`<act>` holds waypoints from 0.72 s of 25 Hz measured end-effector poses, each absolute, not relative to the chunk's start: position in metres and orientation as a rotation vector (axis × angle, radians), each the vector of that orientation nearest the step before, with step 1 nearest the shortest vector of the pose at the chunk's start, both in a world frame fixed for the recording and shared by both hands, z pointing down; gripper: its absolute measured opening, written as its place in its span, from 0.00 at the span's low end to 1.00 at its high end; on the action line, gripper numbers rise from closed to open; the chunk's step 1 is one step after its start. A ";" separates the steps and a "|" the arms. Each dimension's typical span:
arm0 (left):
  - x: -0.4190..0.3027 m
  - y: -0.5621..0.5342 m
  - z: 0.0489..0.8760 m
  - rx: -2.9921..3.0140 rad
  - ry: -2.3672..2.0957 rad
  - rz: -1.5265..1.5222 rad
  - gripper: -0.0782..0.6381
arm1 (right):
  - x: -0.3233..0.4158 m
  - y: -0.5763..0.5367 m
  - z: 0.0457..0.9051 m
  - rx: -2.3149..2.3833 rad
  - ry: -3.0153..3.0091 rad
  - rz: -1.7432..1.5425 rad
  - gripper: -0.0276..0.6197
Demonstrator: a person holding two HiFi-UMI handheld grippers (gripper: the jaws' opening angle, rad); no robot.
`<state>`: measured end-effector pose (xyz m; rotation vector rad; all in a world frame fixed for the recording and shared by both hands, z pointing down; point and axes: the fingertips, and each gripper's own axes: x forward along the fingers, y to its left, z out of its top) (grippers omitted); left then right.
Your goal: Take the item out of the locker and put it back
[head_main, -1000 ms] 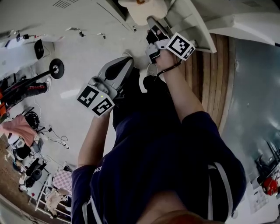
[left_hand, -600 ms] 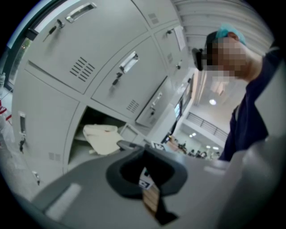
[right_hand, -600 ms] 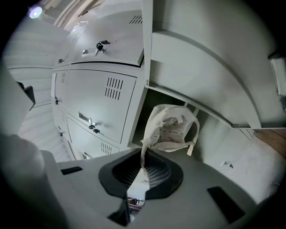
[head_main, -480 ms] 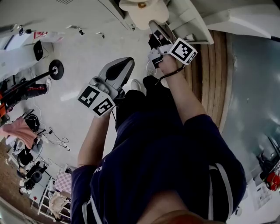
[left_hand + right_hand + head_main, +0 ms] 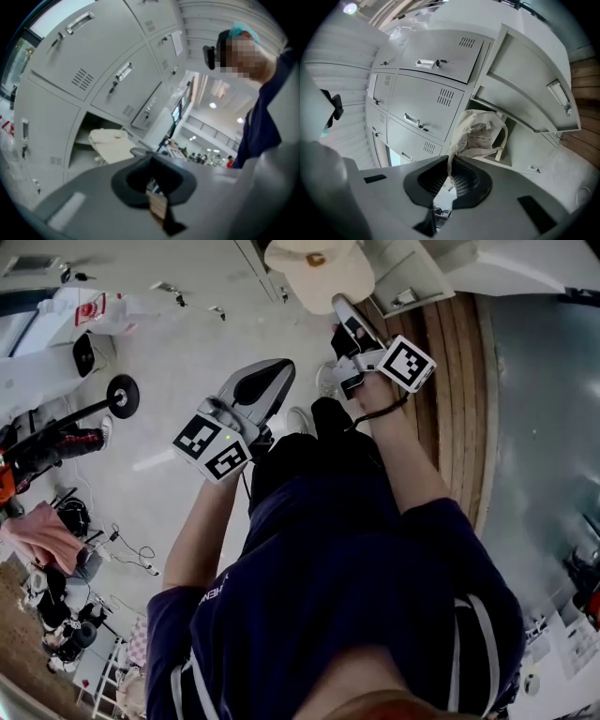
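Watching my feed, the room's a big bright hall. There's a wall of grey metal lockers with vent slots and bar handles, a pale glossy floor, and a strip of wooden planks beside it. Further back, a railed balcony sits under round ceiling lights. Off to one side are a wheeled stand, a pink cloth and loose cables.
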<state>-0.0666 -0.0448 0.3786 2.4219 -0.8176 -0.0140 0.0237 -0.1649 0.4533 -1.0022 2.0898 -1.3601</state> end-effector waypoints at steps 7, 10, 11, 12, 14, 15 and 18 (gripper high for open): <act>-0.079 -0.001 0.362 2.462 -0.805 -0.021 0.11 | 0.020 -0.105 0.426 -0.997 2.095 -1.314 0.08; -0.083 0.018 0.355 2.471 -0.805 -0.032 0.11 | 0.020 -0.083 0.414 -1.000 2.100 -1.295 0.08; -0.085 0.025 0.353 2.472 -0.805 -0.036 0.11 | 0.020 -0.075 0.411 -1.000 2.099 -1.294 0.08; -0.086 0.031 0.352 2.475 -0.805 -0.038 0.11 | 0.020 -0.067 0.408 -0.999 2.099 -1.293 0.08; -0.090 0.041 0.348 2.478 -0.807 -0.044 0.11 | 0.018 -0.052 0.400 -0.989 2.109 -1.283 0.08; -0.092 0.045 0.346 2.477 -0.808 -0.049 0.11 | 0.017 -0.045 0.396 -0.985 2.116 -1.279 0.08; -0.097 0.055 0.340 2.477 -0.804 -0.059 0.11 | 0.015 -0.027 0.383 -0.979 2.127 -1.276 0.08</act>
